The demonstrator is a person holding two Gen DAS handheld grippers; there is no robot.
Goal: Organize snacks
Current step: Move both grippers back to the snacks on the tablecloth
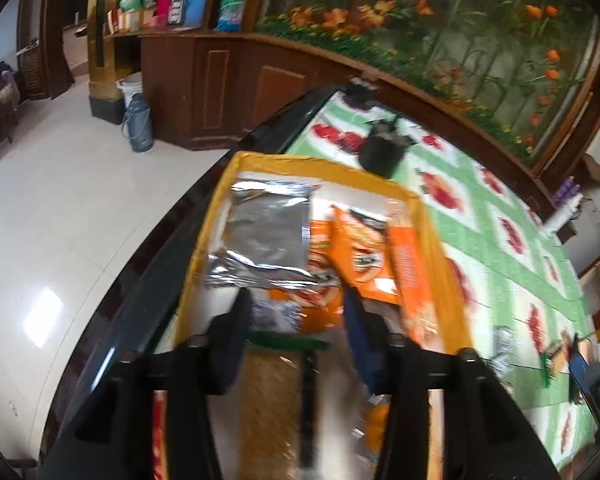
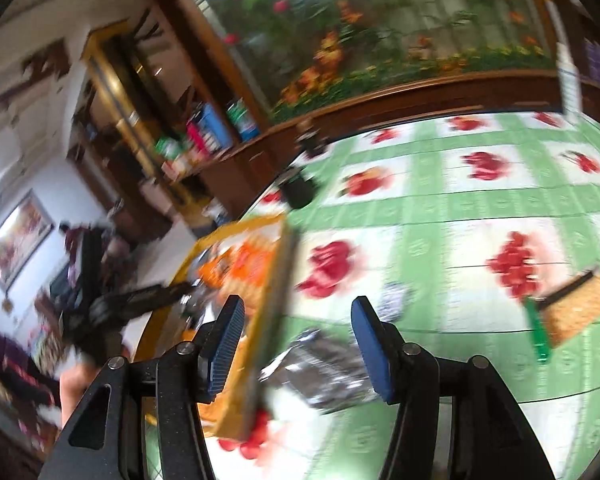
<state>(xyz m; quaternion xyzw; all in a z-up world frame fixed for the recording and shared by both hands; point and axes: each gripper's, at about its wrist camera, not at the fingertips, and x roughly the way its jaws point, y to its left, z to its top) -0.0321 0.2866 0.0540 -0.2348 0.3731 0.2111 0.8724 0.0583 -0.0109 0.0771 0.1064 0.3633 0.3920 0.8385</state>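
Note:
A yellow-rimmed tray (image 1: 432, 232) lies on the table and holds a silver foil packet (image 1: 268, 236) and several orange snack packets (image 1: 364, 256). My left gripper (image 1: 296, 300) hovers open over the tray's near end. A tan cracker packet with a green end (image 1: 270, 396) lies under it, and the pads do not press on it. In the right wrist view my right gripper (image 2: 296, 308) is open and holds nothing. It hangs above the tray's rim (image 2: 278, 280) and a crumpled silver packet (image 2: 320, 372) on the cloth. Another cracker packet (image 2: 576, 312) lies to the right.
A green tablecloth with red fruit prints (image 1: 480, 216) covers the table. A black cup (image 1: 380, 150) stands beyond the tray. Loose packets (image 1: 556, 356) lie at the right. The dark table edge (image 1: 148, 280) drops to a tiled floor on the left, and a wooden cabinet (image 1: 228, 80) stands behind.

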